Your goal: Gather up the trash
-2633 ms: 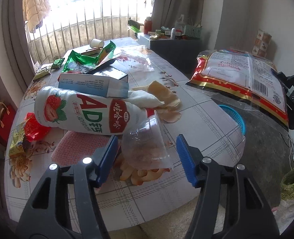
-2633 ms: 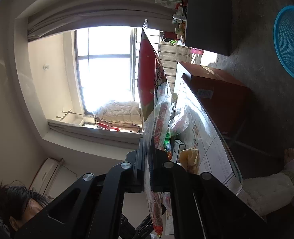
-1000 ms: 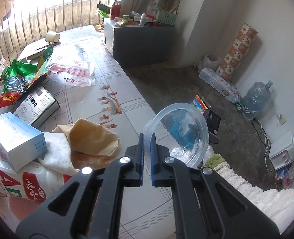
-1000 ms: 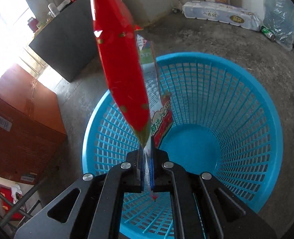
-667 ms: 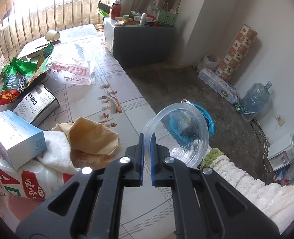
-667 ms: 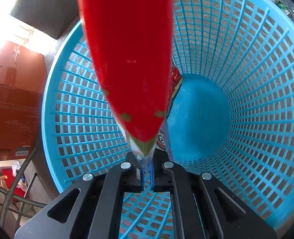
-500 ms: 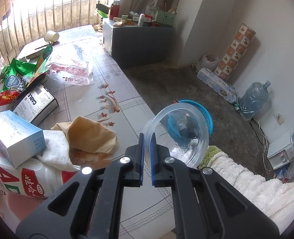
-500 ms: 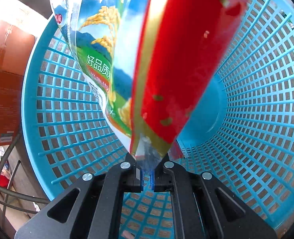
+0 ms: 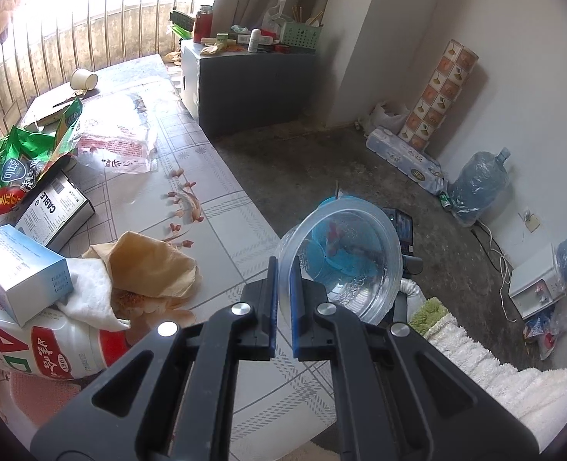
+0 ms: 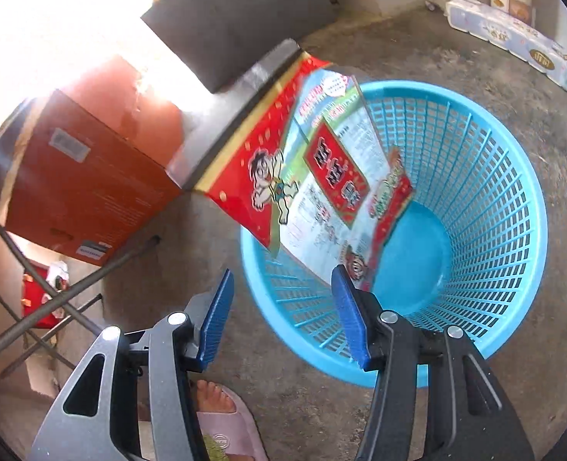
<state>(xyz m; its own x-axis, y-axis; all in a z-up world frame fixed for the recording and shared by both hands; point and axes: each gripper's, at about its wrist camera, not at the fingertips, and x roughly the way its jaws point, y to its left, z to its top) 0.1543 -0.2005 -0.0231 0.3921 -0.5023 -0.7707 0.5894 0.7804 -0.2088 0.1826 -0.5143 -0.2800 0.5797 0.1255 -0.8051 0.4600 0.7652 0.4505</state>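
Readable print is sparse: a dark box (image 9: 54, 211) at the left of the left wrist view carries the word "CABLE", and the white milk bottle (image 9: 33, 340) at lower left shows large red letters "AD" beside Chinese characters. The red snack bag (image 10: 314, 188) in the right wrist view bears a cartoon child, a red panel of Chinese characters and fine text too small to read.

That bag is glossy red with gold edging and a pale printed face; it lies tilted across the left rim of the blue plastic basket (image 10: 506, 176), its lower end inside. The right gripper (image 10: 279, 309) has just been opening: its blue pads stand apart with nothing between them, the bag beyond its tips.

The left gripper (image 9: 282, 301) is pressed together on the rim of a clear plastic cup (image 9: 345, 261), held over the table edge at mid-frame, with the basket seen through it.

The table (image 9: 214, 207) has a pale tile-patterned cloth, littered with a light blue carton (image 9: 22, 272), crumpled tissue (image 9: 145, 265), a green wrapper (image 9: 22, 157) and a paper cup (image 9: 83, 78). The floor is bare grey concrete; a person's foot in a pink slipper (image 10: 221, 418) shows at the bottom of the right wrist view.
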